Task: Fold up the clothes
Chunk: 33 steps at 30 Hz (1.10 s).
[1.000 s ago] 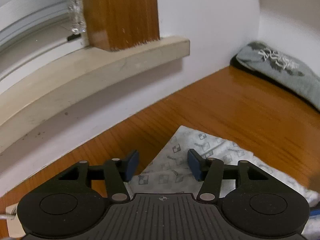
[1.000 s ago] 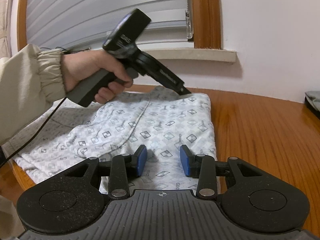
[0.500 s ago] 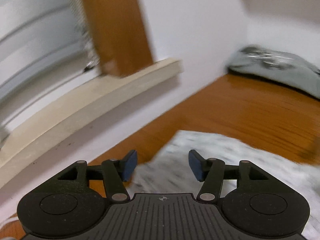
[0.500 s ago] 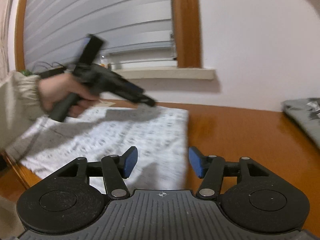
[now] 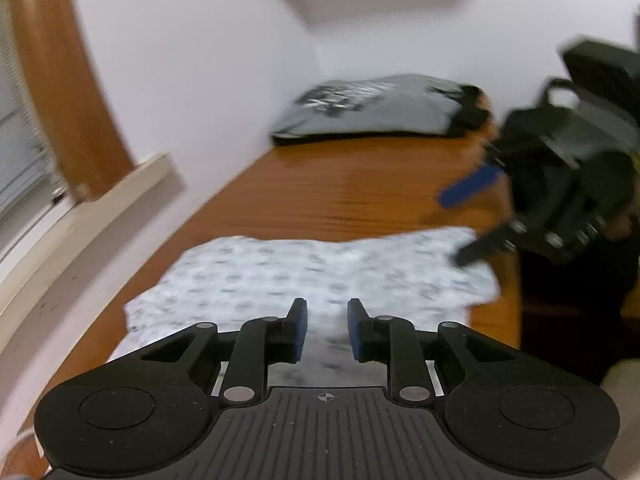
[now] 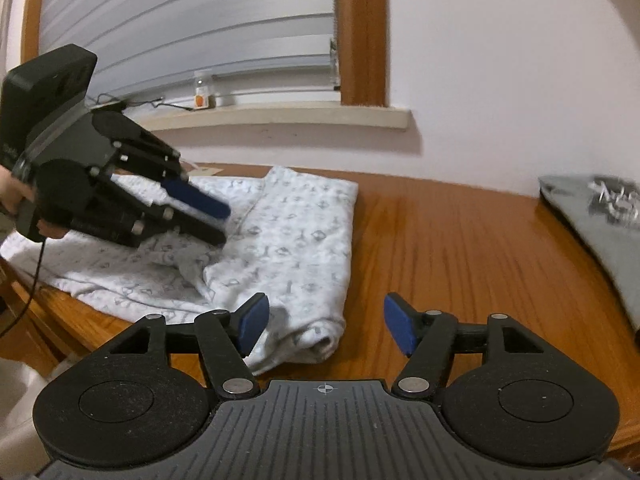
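A white garment with a grey square pattern [image 6: 288,236] lies partly folded on the wooden table [image 6: 460,248]; it also shows in the left wrist view [image 5: 320,272]. My left gripper [image 5: 327,330] hovers over the garment with its jaws narrowly apart and nothing between them; from the right wrist view it [image 6: 208,216] shows above the cloth's left part. My right gripper [image 6: 326,324] is wide open and empty at the garment's near right corner, and it appears blurred in the left wrist view [image 5: 472,220].
A folded grey garment with a white print [image 5: 380,108] lies at the table's far end by the wall, also at the right in the right wrist view [image 6: 600,220]. A window sill [image 6: 280,116] with a small bottle [image 6: 203,90] runs behind the table.
My left gripper swung right to face along the table and its jaws narrowed. My right gripper opened wider and shifted toward the garment's right edge.
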Motion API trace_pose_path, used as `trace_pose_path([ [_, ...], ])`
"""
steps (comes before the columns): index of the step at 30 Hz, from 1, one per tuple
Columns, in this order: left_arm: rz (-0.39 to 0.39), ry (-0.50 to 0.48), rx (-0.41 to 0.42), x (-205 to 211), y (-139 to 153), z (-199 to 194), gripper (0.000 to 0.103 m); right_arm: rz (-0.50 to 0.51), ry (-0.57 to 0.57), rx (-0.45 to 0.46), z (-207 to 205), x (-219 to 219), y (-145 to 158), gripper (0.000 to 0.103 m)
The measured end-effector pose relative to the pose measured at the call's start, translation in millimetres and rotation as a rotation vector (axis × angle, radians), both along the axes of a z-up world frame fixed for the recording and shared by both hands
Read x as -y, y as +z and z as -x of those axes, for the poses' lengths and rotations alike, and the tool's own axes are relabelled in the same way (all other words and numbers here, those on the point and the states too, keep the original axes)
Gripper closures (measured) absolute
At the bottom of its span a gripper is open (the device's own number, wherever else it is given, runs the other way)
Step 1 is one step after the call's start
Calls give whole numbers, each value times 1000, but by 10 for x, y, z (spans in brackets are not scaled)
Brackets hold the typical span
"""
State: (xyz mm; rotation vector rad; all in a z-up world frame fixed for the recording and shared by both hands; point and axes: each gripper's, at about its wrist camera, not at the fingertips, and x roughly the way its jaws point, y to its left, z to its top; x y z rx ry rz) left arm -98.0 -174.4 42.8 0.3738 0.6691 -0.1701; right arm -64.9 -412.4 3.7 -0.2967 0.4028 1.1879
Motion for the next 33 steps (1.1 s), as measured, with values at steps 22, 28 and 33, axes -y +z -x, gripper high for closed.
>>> trace_pose_path([
  [22,-56,-11,-24,198,-219,-39,53,35,41,15,48,22,27,75],
  [28,-80,-14,-9,276,-241,-138,66,54,73,-2,54,56,34,75],
  [33,-33,20,49,170,-140,-126,94,34,139,-17,98,110,76,77],
])
